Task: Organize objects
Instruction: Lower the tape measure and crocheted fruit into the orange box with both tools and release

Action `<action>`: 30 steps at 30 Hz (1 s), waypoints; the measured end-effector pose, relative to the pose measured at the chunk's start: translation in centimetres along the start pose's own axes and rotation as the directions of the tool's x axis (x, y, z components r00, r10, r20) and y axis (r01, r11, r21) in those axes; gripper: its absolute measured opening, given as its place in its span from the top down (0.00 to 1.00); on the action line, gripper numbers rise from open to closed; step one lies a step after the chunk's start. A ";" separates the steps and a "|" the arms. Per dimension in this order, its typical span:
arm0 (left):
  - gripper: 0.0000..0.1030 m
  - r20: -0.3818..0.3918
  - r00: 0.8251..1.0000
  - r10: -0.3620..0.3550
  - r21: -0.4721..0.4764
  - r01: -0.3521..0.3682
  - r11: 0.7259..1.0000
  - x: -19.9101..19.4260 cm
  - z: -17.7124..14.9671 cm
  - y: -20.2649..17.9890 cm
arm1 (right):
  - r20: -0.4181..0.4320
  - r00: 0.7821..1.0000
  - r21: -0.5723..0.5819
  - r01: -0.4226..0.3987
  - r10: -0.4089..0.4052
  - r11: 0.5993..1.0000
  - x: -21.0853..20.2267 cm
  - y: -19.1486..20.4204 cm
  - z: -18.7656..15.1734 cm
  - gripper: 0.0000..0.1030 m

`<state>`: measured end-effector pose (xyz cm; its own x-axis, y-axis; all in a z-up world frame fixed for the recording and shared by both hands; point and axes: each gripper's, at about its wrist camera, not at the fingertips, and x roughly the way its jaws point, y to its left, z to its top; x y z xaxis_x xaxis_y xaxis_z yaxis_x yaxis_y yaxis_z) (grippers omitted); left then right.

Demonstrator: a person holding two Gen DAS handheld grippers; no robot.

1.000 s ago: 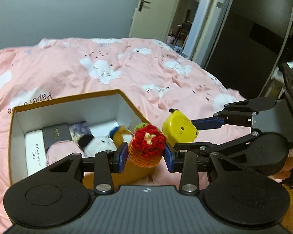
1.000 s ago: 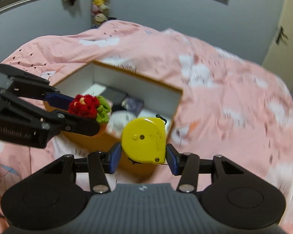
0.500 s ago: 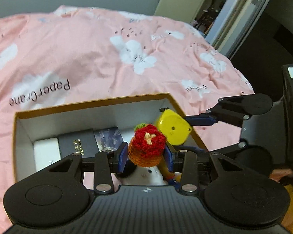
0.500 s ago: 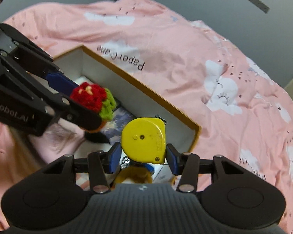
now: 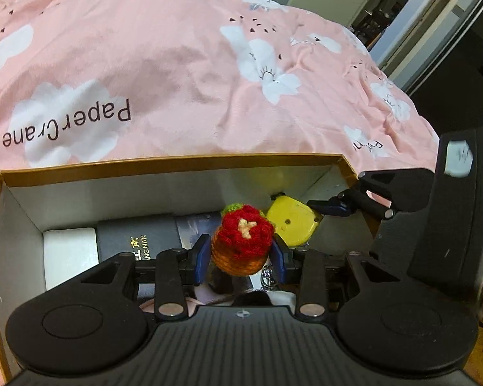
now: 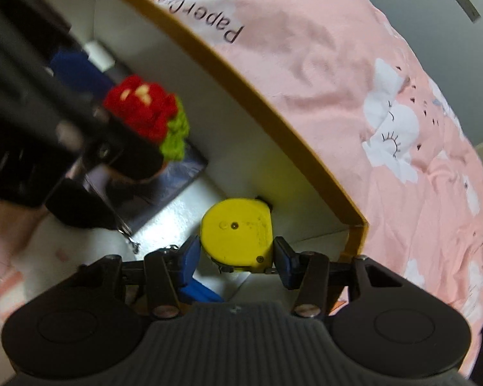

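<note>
Pink bedding printed with white clouds and the words "PaperCrane" fills the background and lies under everything else. On it sits an open cardboard box, brown outside and white inside. Flat on the box floor lie a dark book with gold lettering, a white slab to its left against the side wall, and a bluish picture card on its other side.

Both grippers reach down into the box, side by side. The left gripper has its blue pads pressed on the orange base of a crocheted toy with a red top and a green tuft, holding it above the book and card. The right gripper is clamped on a yellow tape measure, held in the box's corner close to the white inner wall; whether it touches the floor cannot be told. Toy and tape measure hang just beside each other.
</note>
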<state>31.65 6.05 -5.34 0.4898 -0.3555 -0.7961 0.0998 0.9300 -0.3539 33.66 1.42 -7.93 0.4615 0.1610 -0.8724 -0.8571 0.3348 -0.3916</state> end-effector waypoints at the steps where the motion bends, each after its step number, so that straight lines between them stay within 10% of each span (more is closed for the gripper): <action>1: 0.57 -0.001 1.000 0.001 -0.007 -0.001 1.000 0.1 0.0 0.1 | -0.011 1.000 -0.016 0.010 -0.010 1.000 0.2 0.2 0.1 0.50; 14: 0.57 -0.016 1.000 -0.026 -0.058 0.025 0.998 0.4 -0.1 0.5 | 0.013 0.996 -0.036 0.089 -0.089 0.995 -1.8 0.2 -0.8 0.43; 30: 0.57 -0.148 0.985 0.083 0.023 -0.080 0.997 5.1 0.3 -4.0 | 0.229 0.964 0.308 0.061 -0.136 0.949 -10.2 -2.9 -6.6 0.42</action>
<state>34.01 0.53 -7.83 0.3625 -0.2872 -0.8866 0.0800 0.9574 -0.2774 29.95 -7.35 0.18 0.6142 0.3225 -0.7203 -0.7149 0.6139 -0.3347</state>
